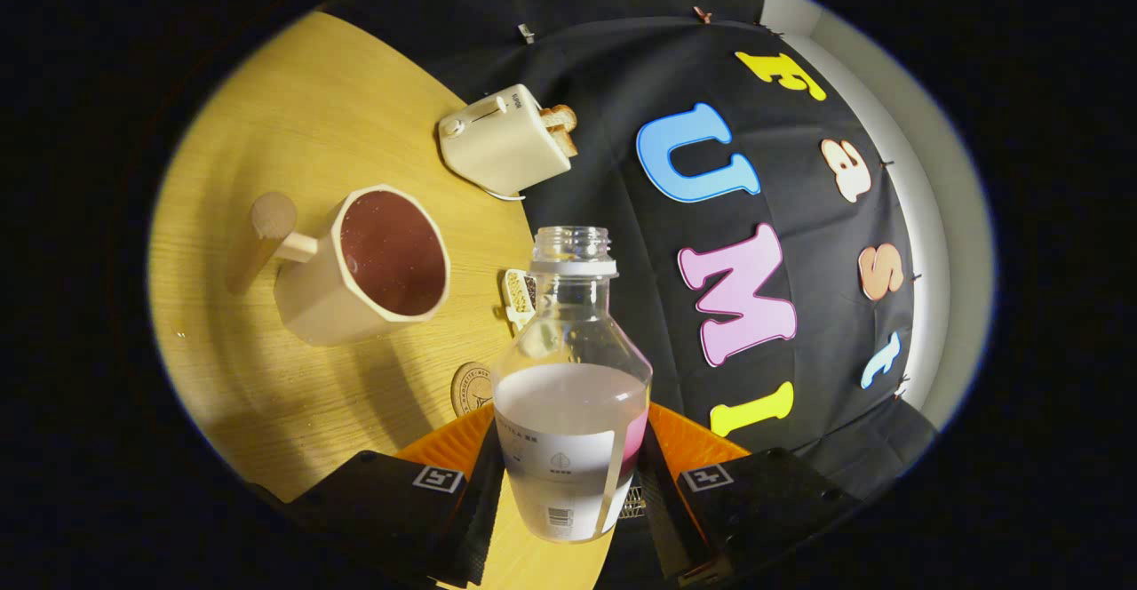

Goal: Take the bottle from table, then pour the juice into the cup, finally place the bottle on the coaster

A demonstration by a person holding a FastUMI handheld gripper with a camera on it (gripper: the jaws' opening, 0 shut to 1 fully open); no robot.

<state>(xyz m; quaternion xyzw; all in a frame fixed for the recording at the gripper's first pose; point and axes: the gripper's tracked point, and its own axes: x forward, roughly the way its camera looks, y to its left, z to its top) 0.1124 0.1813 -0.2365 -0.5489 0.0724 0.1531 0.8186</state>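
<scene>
Two fingers (pixel 568 492) press on the lower body of the open juice bottle (pixel 571 394), one on each side, holding it off the counter (pixel 266 128). Its long axis runs straight ahead from the fingers, neck forward, liquid still inside. Beyond and to the left stands the cup (pixel 364 266), already holding dark liquid. A coaster (pixel 471 387) lies just beside the bottle's left, nearer the fingers than the cup. Farther ahead sits a toaster (pixel 504 139).
</scene>
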